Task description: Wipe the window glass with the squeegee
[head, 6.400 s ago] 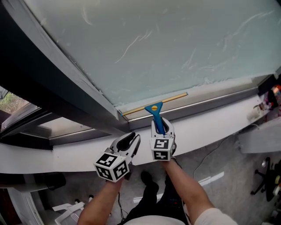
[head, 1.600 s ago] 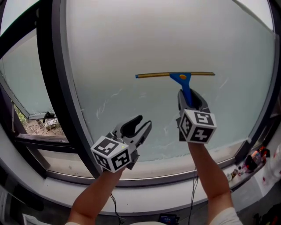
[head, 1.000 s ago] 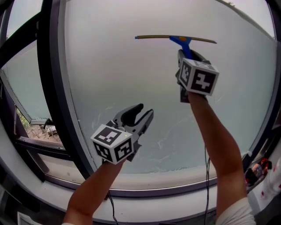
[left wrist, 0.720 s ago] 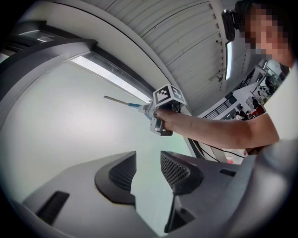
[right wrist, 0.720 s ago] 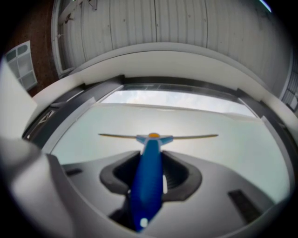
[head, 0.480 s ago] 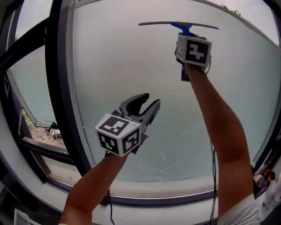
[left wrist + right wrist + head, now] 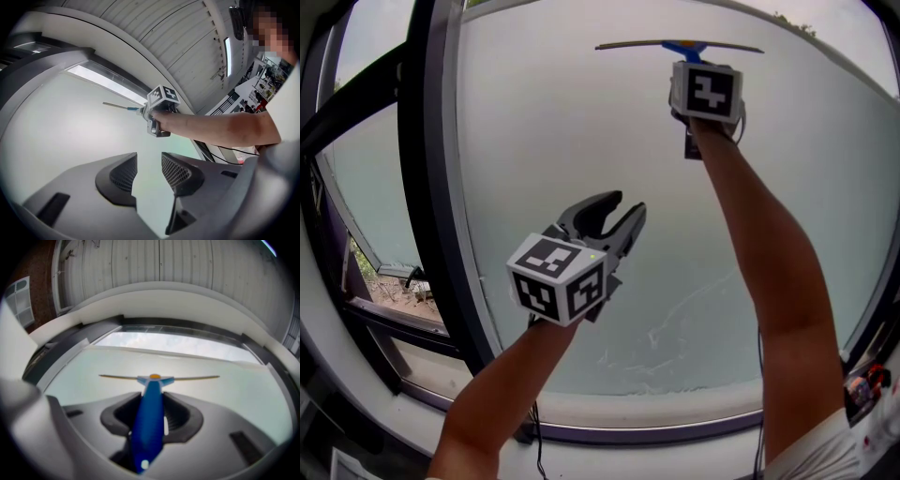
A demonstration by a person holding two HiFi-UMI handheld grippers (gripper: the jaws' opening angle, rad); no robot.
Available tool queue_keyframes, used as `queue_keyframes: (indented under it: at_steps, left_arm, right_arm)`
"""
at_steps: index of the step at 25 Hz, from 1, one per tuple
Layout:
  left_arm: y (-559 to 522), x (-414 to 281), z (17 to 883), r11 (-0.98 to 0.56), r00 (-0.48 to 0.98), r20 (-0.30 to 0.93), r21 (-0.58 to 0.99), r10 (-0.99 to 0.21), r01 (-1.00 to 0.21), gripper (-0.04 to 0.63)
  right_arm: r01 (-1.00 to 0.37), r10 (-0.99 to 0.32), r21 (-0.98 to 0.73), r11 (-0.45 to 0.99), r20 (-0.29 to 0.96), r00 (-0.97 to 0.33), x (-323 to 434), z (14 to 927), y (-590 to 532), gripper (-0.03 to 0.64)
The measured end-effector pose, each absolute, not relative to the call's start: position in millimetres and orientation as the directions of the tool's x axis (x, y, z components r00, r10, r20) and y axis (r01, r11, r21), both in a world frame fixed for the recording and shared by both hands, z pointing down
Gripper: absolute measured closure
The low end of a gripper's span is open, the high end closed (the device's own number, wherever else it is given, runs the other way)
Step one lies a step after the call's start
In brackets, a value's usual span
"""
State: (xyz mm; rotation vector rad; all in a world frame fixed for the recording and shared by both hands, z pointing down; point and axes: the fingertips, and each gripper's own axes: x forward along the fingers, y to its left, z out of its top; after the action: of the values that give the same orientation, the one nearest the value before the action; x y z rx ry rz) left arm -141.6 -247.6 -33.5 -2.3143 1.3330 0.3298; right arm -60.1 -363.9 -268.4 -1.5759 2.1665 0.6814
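Observation:
The squeegee (image 7: 679, 45) has a blue handle (image 7: 147, 420) and a thin yellowish blade (image 7: 159, 377) lying flat against the frosted window glass (image 7: 581, 122), high up near the pane's top edge. My right gripper (image 7: 149, 416) is shut on the blue handle, the arm stretched upward; in the head view its marker cube (image 7: 706, 92) hides the jaws. My left gripper (image 7: 614, 208) hangs lower at the middle of the pane, open with nothing between its jaws (image 7: 145, 171). In the left gripper view the squeegee (image 7: 123, 107) pokes out to the left of the raised right cube.
A dark window frame post (image 7: 441, 187) runs down the left of the pane, with another pane (image 7: 366, 141) beyond it. A pale sill (image 7: 656, 412) curves under the glass. Faint streaks (image 7: 675, 319) mark the lower glass. Small objects (image 7: 867, 389) sit at the far right.
The right gripper has carried the squeegee from the sill up the glass to near the top edge. In the last half second it barely rose. The left gripper lifted slightly, still open.

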Motion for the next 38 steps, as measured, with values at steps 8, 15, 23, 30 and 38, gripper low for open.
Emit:
queue_keyframes:
  at_steps: [8, 15, 23, 30, 38]
  left_arm:
    - [-250.5, -137.5, -32.2, -0.451, 0.522, -0.409, -0.263, -0.749, -0.853, 0.413]
    - [-252.0, -135.0, -27.7, -0.459, 0.531, -0.399, -0.269, -0.748, -0.847, 0.413]
    - [-255.6, -120.9, -17.4, -0.491, 0.55, -0.386, -0.249, -0.741, -0.835, 0.413]
    - [-260.5, -118.3, -6.1, -0.5, 0.543, -0.378, -0.213, -0.75, -0.84, 0.413]
    - [-261.7, -118.7, 9.3, -0.498, 0.532, -0.361, -0.191, -0.766, -0.846, 0.413]
  right_arm:
    - [-0.951, -0.792, 0.128, 0.28, -0.53, -0.304, -59.3, -268.9, -378.5, 0.465]
    - [-0.946, -0.798, 0.09, 0.311, -0.516, -0.312, -57.8, -253.0, -384.1, 0.465]
    - [-0.937, -0.774, 0.119, 0.328, -0.535, -0.338, -56.5, -243.1, -379.2, 0.465]
    - [-0.937, -0.789, 0.119, 0.327, -0.511, -0.34, -53.5, -222.1, -380.7, 0.465]
    - [-0.934, -0.805, 0.11, 0.339, -0.48, -0.349, -55.6, -199.8, -382.4, 0.465]
